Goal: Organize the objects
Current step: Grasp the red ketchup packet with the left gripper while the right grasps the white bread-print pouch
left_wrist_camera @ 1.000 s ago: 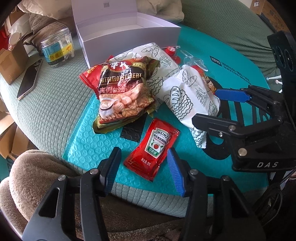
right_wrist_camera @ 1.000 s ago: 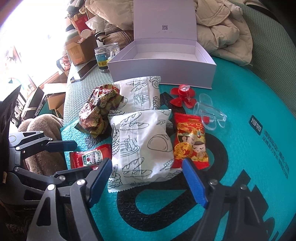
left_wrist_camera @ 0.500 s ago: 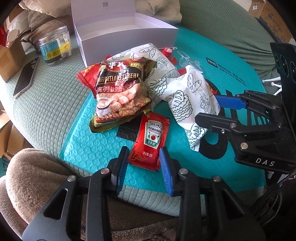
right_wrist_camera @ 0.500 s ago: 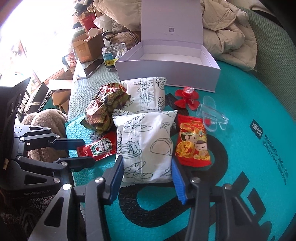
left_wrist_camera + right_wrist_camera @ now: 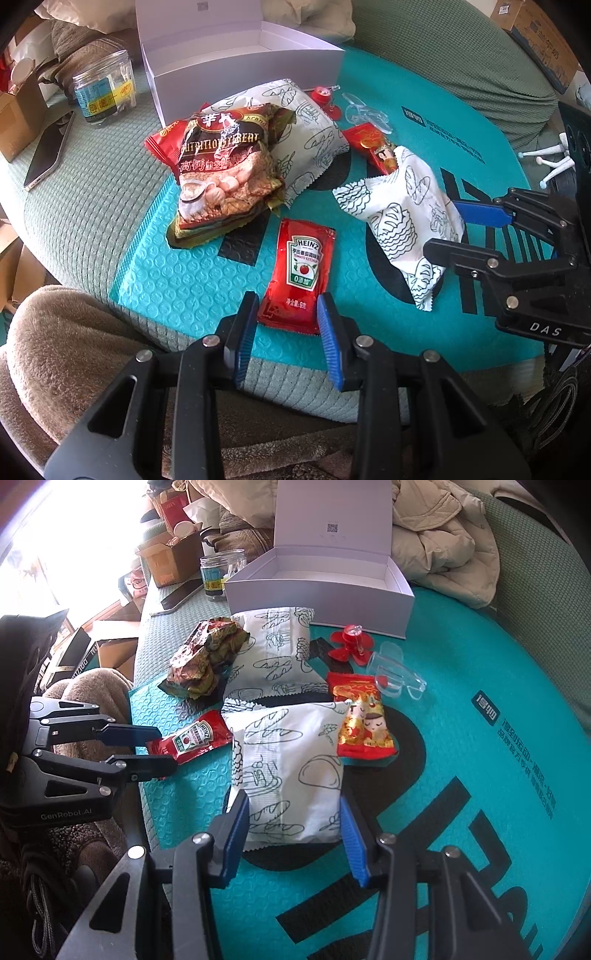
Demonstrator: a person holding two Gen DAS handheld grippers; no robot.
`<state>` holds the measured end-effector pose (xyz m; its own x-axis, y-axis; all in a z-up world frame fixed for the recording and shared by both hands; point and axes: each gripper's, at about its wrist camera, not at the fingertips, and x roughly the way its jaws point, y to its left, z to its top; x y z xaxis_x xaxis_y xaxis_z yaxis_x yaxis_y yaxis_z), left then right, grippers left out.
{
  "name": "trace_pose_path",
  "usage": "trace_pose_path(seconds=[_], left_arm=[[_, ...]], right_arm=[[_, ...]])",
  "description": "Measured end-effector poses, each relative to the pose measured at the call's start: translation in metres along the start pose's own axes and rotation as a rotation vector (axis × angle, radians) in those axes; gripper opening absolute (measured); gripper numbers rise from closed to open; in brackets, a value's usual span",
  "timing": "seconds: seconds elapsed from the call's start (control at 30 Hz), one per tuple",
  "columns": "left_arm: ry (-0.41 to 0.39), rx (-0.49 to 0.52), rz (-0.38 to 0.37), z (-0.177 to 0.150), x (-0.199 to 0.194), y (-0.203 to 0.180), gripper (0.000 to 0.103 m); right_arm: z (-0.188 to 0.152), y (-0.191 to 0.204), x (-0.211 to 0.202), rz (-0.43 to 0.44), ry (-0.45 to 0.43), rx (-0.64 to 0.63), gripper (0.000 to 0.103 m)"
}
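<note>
**Both grippers clamped on packets, teal mat**

L gripper (image 5: 286, 325): blue pads pressed on both long edges of the Heinz ketchup sachet (image 5: 299, 273), near end of sachet betw the fingers. Sachet lies on the teal bubble mat (image 5: 177, 280), close to mat's near edge; seen also fr the R cam (image 5: 192, 740), where the L fingers pinch its end.

R gripper (image 5: 293, 823): pads squeezing the white bread-print packet (image 5: 291, 771) at its near end, sides pinched in. In L cam the same packet (image 5: 406, 221) is tilted, far end raised off the mat.

Other items on mat:
- 2nd white bread-print packet (image 5: 277, 650), flat, just in front of the box.
- Cereal bag (image 5: 225, 177), brown/red, overlapping that 2nd packet.
- Red snack packet w/ cartoon figure (image 5: 364, 723), touching the held packet's right side.
- Red suction toy (image 5: 349, 644) and clear plastic piece (image 5: 397, 672), beside each other nr the box.

White box (image 5: 317, 594), lid up, inside bare, at far edge of mat. Behind-left: clear jar (image 5: 103, 88), phone (image 5: 48, 147), cardboard carton (image 5: 166, 561). Beige jacket (image 5: 439, 535) behind-right.
</note>
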<state>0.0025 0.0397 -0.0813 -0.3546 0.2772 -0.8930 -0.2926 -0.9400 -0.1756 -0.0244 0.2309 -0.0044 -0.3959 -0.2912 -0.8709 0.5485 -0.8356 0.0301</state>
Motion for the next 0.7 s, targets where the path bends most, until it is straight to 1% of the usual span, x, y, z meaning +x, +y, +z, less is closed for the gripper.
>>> trace_pose_path(seconds=[0.03,0.1,0.2,0.3,0.37,0.5,0.7], left_arm=[[0.001,-0.004,0.001,-0.005,-0.002,-0.005,0.032],[-0.003,-0.006,0.001,-0.004,0.001,-0.007,0.033],[-0.003,-0.011,0.007,0.001,0.004,-0.007,0.035],[-0.003,0.006,0.035,0.005,0.007,-0.010,0.042],[0.000,0.017,0.053,0.008,0.007,-0.013,0.048],[0.002,0.029,0.087,0.013,0.009,-0.015,0.052],[0.007,0.034,0.097,0.018,0.014,-0.018,0.059]], right_arm=[[0.001,0.000,0.000,-0.004,-0.003,0.007,0.051],[0.004,-0.001,0.001,0.006,-0.011,0.019,0.061],[0.006,-0.001,0.004,0.017,-0.010,0.028,0.067],[0.007,-0.002,0.012,0.004,0.009,0.031,0.067],[0.007,-0.003,0.015,0.016,0.015,0.037,0.068],[0.008,-0.001,0.019,0.019,0.025,0.030,0.070],[0.009,-0.002,0.023,0.027,0.029,0.028,0.071]])
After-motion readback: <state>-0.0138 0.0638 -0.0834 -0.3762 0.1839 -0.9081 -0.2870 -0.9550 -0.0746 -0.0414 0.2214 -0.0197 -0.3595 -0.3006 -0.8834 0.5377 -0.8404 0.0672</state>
